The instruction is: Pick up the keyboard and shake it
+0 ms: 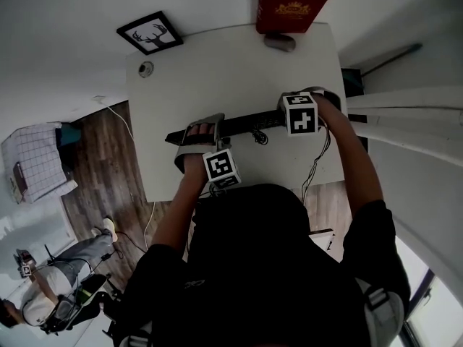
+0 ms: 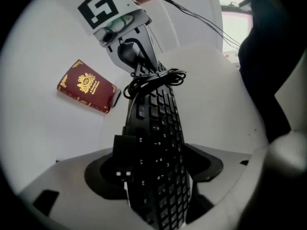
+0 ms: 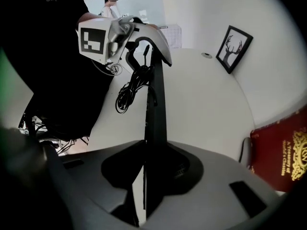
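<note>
The black keyboard (image 1: 239, 126) stretches between my two grippers over the near half of the white table (image 1: 217, 71), turned up on its long edge. My left gripper (image 2: 158, 162) stands open; the keyboard's left end (image 2: 160, 123) lies tilted between its wide jaws. My right gripper (image 3: 151, 166) is shut on the keyboard's other end (image 3: 156, 99), pinching its thin edge. The keyboard's coiled black cable (image 2: 153, 80) hangs from the middle of it. In the head view the left gripper (image 1: 199, 134) is at the keyboard's left end and the right gripper (image 1: 300, 110) at its right end.
A red book (image 1: 291, 6) stands at the table's far edge, a small grey object (image 1: 279, 42) in front of it. A framed deer picture (image 1: 150, 33) and a small round thing (image 1: 146, 69) lie at the far left corner. A person (image 1: 58, 288) sits on the floor at lower left.
</note>
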Motion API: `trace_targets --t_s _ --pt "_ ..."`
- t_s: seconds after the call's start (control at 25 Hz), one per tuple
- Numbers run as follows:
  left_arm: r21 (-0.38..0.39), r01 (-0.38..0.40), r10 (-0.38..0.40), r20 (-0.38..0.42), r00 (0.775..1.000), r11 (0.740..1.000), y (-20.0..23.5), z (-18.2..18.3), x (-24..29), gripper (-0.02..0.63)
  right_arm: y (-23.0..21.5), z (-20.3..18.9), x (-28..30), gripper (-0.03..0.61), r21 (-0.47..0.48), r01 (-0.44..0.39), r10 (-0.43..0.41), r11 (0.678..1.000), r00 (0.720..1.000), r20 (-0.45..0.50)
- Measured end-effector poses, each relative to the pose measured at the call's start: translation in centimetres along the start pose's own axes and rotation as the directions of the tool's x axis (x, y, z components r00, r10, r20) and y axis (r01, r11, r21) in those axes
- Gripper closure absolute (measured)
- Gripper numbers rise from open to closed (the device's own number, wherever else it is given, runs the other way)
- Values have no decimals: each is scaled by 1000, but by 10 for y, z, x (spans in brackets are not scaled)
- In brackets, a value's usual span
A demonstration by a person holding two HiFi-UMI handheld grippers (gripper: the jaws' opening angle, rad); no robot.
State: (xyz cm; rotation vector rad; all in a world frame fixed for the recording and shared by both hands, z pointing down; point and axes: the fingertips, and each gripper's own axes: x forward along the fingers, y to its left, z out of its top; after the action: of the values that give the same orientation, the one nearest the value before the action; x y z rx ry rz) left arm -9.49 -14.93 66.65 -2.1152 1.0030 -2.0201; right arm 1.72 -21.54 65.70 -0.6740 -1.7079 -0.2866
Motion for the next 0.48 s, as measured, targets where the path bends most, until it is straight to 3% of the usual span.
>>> trace_targets --t_s 0.12,0.2,0.32,0.48 --pt "17 17 -17 -31 999 1000 6 -5 11 285 -9 0 4 453 3 51 -51 999 998 25" --pt "0 63 -63 -34 997 998 9 -4 14 284 -17 -3 3 415 -8 135 -135 991 991 13" --pt "1 102 -102 -23 995 995 10 -3 16 284 -23 -3 2 330 -97 284 -287 954 958 -25" --pt "1 143 -143 -10 990 990 11 -4 16 284 -21 28 -4 328 -79 386 -380 919 921 82"
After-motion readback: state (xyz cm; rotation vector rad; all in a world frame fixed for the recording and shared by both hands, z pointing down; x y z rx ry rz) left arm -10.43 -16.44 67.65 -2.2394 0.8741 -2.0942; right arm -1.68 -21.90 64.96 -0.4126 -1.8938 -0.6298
